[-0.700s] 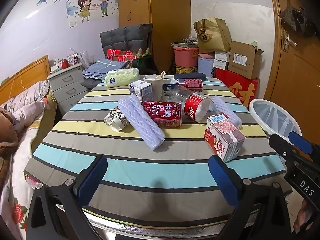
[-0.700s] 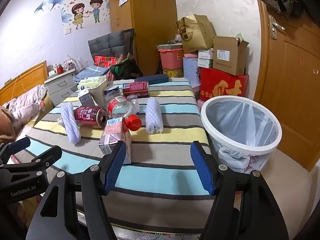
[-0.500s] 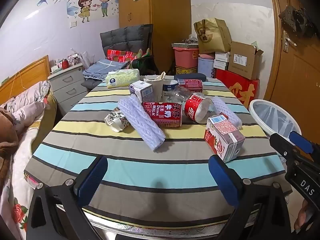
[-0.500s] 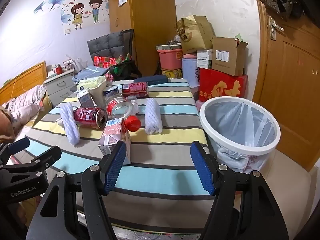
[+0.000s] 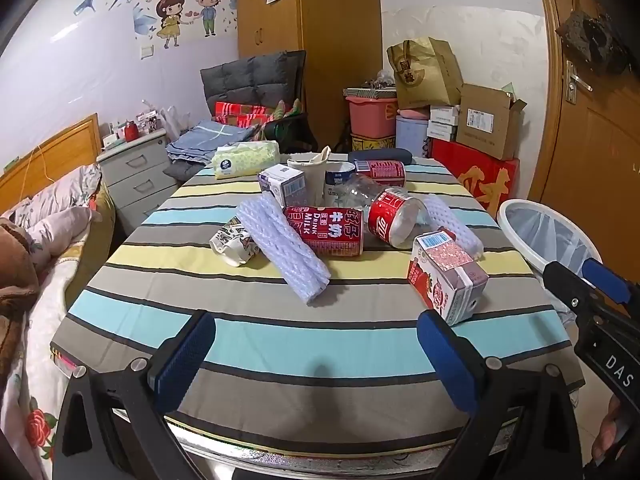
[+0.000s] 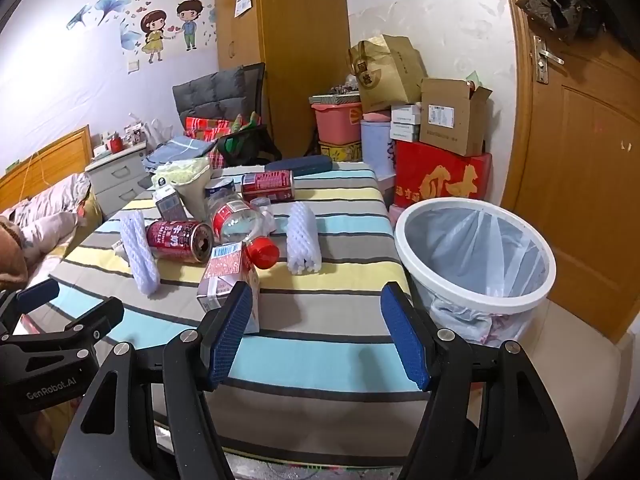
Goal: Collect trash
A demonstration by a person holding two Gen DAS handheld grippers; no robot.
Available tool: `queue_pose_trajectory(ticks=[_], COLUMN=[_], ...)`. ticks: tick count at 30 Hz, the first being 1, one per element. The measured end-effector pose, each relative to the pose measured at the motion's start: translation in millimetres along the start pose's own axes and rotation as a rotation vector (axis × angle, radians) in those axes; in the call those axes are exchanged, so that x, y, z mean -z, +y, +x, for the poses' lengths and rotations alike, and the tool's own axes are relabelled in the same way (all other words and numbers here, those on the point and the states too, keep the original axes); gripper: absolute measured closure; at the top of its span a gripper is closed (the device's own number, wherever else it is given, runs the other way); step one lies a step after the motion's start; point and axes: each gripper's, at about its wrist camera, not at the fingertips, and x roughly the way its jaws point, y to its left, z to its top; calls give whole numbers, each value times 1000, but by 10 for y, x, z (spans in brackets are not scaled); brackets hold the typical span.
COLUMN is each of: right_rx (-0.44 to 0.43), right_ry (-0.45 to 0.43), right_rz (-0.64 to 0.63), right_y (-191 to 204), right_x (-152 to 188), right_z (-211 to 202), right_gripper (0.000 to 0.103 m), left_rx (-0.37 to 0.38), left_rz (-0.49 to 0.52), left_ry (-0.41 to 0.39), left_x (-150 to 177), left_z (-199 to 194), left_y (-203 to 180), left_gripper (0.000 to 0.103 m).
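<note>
**Striped table with litter, bin at its right edge**

- Left gripper [image 5: 316, 356]: jaws spread wide, nothing between them; hovers over the near edge of the table [image 5: 280, 344].
- Crumpled paper wrapper [image 5: 234, 246]: left end of the litter cluster, touching the foam net beside it.
- White foam net sleeve [image 5: 286, 254]: lies diagonally, its far end against the milk can.
- Red milk can [image 5: 326, 232]: on its side, mid-table.
- Small white carton [image 5: 282, 188]: upright behind the can.
- Clear plastic bottle with red label [image 5: 394, 220]: on its side, red cap [image 6: 262, 252] pointing to the near side.
- Strawberry milk carton [image 5: 446, 276]: tipped over, nearest item to both grippers.
- Second foam net sleeve [image 6: 303, 242]: just right of the bottle.
- Second red can [image 6: 267, 186]: on its side, far edge.
- Right gripper [image 6: 316, 336]: jaws spread, empty; left fingertip overlaps the strawberry carton in view, contact not discernible.
- White trash bin [image 6: 476, 300]: lined with a clear bag, stands on the floor beside the table's right edge.
</note>
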Motion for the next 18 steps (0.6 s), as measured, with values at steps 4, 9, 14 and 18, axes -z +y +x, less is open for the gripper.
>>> queue_pose_trajectory(ticks=[4, 9, 14, 18], right_rx=[1, 1, 1, 2], right_ry=[-1, -3, -5, -7], right_rz=[-1, -2, -3, -3], right_y=[1, 4, 3, 0], right_x=[-1, 3, -5, -8], right_z=[-6, -4, -4, -7], right_gripper=[35, 35, 35, 35], left_rx=[-2, -1, 0, 0], left_rz=[1, 0, -3, -3], left_ry=[-5, -8, -12, -13], left_x=[-6, -1, -7, -11], left_z=[-13, -21, -41, -50], left_y=[-17, -14, -7, 0], left_gripper=[1, 1, 1, 1])
